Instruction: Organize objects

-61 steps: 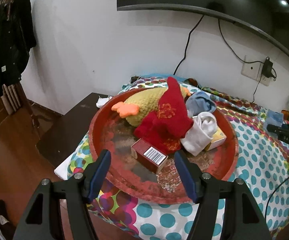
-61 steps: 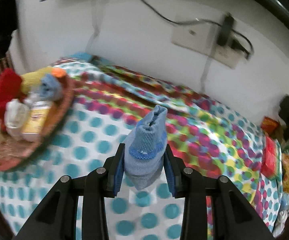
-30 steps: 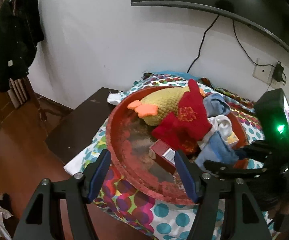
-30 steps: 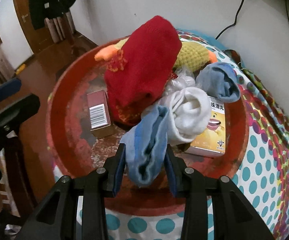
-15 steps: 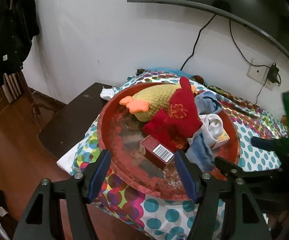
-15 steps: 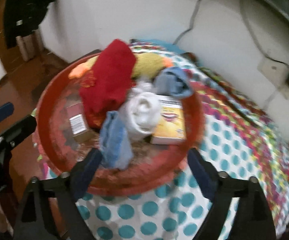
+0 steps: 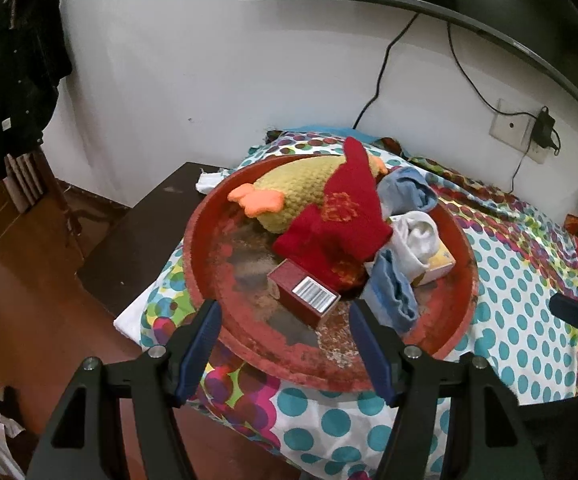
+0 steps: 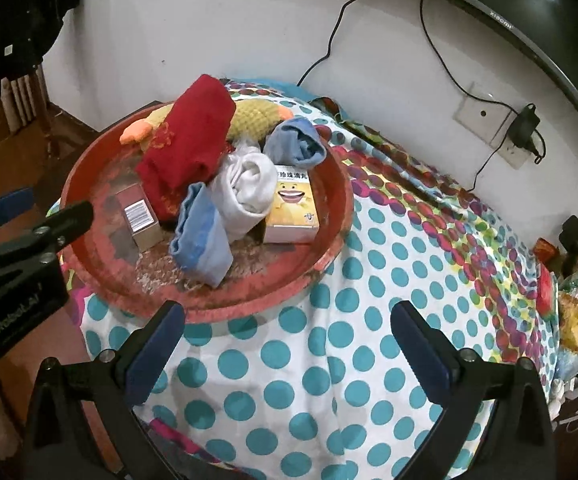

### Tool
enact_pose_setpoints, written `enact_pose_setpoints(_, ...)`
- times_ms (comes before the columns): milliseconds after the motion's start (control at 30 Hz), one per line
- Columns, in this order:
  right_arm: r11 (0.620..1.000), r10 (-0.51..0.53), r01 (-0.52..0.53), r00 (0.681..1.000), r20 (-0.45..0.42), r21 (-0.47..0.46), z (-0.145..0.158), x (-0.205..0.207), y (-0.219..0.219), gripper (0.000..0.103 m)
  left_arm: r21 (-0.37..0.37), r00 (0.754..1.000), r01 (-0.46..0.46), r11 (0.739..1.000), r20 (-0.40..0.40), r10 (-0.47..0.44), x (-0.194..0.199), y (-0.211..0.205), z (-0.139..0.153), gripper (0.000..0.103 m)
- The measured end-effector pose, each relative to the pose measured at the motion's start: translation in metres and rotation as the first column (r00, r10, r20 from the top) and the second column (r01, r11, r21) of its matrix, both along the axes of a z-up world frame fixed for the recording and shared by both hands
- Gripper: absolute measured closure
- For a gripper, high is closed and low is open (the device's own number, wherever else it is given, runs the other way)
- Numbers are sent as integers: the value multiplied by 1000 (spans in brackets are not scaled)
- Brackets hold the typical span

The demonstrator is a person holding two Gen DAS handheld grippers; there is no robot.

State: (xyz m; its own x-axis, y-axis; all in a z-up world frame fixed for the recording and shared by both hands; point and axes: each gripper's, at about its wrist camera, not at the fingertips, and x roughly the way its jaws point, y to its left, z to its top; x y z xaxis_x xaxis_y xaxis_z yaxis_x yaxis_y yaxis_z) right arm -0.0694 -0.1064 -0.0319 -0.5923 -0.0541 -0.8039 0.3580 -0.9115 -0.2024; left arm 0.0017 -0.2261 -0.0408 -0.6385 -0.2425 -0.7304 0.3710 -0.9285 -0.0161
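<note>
Beyond the right gripper (image 8: 289,344), whose empty jaws are opening, the blue sock (image 8: 201,236) lies in the red tray (image 8: 329,184). Left gripper (image 7: 285,336), jaws spread and empty, hovers nearer the tray's rim.

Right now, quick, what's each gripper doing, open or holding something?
Left gripper: open, holding nothing, above the red tray's near rim.
Right gripper: jaws opening wide, nothing between them; the blue sock lies in the tray.

The left gripper (image 7: 285,340) is held tilted downward, its jaws spread with nothing between them. The right gripper (image 8: 289,338) is likewise angled downward, its jaws opening, empty.
</note>
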Motion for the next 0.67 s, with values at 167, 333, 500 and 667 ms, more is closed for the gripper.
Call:
enact_pose_setpoints(167,1000,11,-11,1000,24,-3,-6,2,-1,1,-12,1000,13,1000,-22,-13,2,4,2,35)
enact_pose_setpoints(333,1000,19,-19,998,54,-16,-11,2,-2,1,-9,999,16,1000,-35,-16,2,7,1,35)
enact_pose_setpoints(500,999,31,-30,998,61,-14,-13,4,-4,1,-20,999,29,999,-26,-29,0,13,-1,35)
enact_pose_setpoints(667,999,39,-38,997,67,-11,-13,4,-5,1,4,1000,26,1000,-6,-26,-2,12,-5,35)
